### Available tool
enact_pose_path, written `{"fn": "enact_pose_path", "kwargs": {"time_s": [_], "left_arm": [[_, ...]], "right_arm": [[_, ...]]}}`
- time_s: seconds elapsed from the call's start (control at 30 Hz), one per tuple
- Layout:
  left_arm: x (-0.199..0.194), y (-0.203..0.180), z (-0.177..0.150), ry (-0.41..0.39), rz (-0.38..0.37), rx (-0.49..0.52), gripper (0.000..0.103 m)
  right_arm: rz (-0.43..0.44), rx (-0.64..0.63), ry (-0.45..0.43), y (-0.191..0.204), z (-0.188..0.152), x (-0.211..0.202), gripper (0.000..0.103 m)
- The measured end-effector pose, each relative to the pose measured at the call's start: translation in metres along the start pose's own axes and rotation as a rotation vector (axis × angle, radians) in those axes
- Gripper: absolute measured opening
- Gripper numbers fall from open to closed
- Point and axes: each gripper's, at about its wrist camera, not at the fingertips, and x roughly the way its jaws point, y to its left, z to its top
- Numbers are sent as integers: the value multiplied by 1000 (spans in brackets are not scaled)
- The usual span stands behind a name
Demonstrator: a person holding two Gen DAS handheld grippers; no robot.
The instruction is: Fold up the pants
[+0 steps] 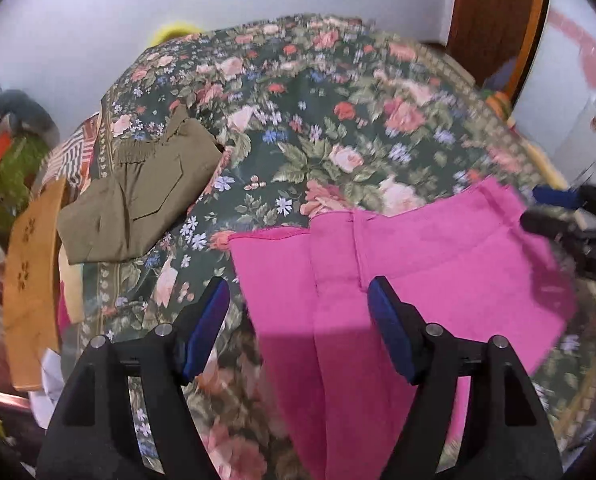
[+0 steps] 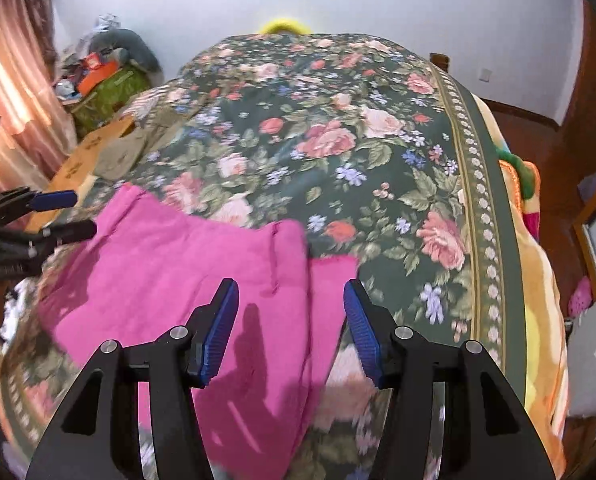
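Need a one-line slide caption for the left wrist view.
Left gripper open above pink pants on a floral bedspread, folded olive pants at left, right gripper at the right edge.

The left tool (image 1: pixel 298 304) is angled steeply downward, its blue-padded jaws spread wide with nothing gripped between them. The right tool (image 2: pixel 291 307) is likewise tilted downward, its jaws parted and empty. Each is seen at the edge of the other's view.

White walls (image 2: pixel 418 8), pink curtain (image 2: pixel 13 80) (sunlit), floral-covered bed (image 2: pixel 298 128).
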Motion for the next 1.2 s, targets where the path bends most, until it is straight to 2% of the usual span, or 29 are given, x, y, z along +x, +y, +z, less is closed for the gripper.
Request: {"fn": "enact_pose_path", "kwargs": {"time_s": [0.07,0.13,0.2,0.37,0.47,0.63,0.8,0.87,0.97,1.07,1.17,1.2], "left_arm": [[16,2,1,17,1,-12,75],[27,6,0,23,10,-27,88],[33,9,-1,6,25,-15,97],[27,18,0,14,-5,-37,97],[7,27,-1,-21,-4,-61,97],[-18,41,-12,-30,-106,-123,97],[-15,31,-30,21,-174,-132,96],[-6,26,-36,53,-185,-141,91],[12,23,-42,100,-211,-181,91],[18,25,-37,92,-213,-205,87],[23,26,-30,95,-244,-225,73],[22,24,-29,91,-269,-216,57]], "right_arm": [[-10,21,24,-7,3,14,50],[-11,23,48,-12,1,24,50],[12,24,47,-17,-2,29,50],[10,10,68,-14,1,22,50],[-4,-17,62,-8,-1,12,51],[20,-20,51,-2,-14,-5,53],[62,19,88,0,-35,-4,53],[70,34,91,1,-42,-2,53],[90,86,74,-4,-45,-3,53],[93,96,65,-6,-43,1,53],[107,113,55,-9,-41,5,53],[110,120,51,-10,-40,7,53]]}}
